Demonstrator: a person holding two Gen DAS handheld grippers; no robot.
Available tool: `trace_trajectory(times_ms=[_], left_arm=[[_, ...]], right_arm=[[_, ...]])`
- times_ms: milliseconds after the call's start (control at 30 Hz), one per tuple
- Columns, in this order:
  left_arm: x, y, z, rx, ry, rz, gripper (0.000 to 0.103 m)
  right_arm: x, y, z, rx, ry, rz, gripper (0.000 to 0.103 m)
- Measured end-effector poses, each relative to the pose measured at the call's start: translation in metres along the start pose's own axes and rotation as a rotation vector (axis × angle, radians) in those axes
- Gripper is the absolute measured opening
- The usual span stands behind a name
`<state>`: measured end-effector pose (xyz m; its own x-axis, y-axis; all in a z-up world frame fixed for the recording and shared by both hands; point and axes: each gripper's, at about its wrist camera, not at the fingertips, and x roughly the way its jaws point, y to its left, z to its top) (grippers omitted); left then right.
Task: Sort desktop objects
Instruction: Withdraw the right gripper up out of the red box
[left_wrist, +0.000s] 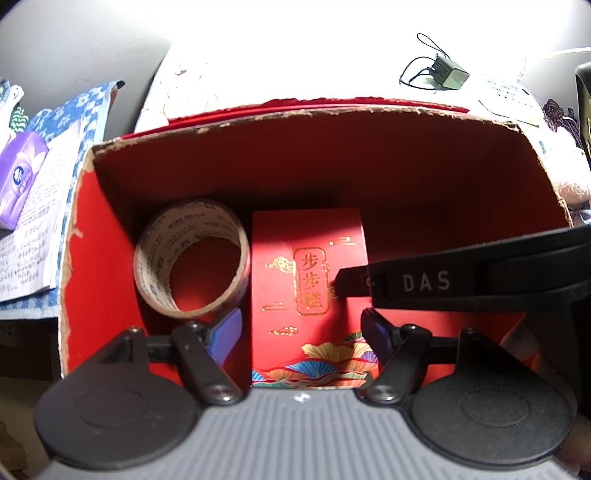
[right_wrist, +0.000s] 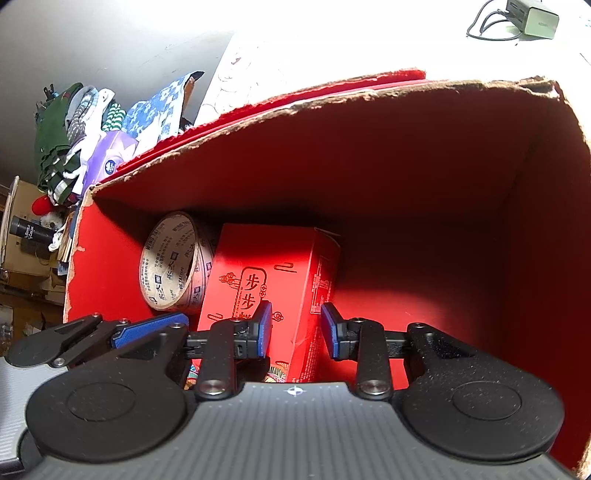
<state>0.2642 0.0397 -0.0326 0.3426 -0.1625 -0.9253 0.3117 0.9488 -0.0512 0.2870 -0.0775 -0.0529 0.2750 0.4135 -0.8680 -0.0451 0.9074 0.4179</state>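
We see one tape roll (left_wrist: 192, 260) and one carton (left_wrist: 310, 291) in one red box (left_wrist: 295, 162); left gripper (left_wrist: 301, 332) and right gripper (right_wrist: 295, 328) both spread, empty.

- In the open box (left_wrist: 332, 125), a tape roll (left_wrist: 192, 258) sits left of a small carton (left_wrist: 308, 280), touching it
- Left of the box (outside it) a tissue pack (left_wrist: 20, 173) lies on papers (left_wrist: 40, 221)
- Behind the box, a charger (left_wrist: 450, 75) on the table
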Motion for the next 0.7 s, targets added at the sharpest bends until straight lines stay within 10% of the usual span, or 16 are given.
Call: trace_trajectory(times_ms=[700], left_arm=[[-0.0026, 0.0008, -0.0010, 0.010, -0.015, 0.000, 0.076]], right_arm=[[-0.0045, 0.0026, -0.0015, 0.001, -0.036, -0.039, 0.033]])
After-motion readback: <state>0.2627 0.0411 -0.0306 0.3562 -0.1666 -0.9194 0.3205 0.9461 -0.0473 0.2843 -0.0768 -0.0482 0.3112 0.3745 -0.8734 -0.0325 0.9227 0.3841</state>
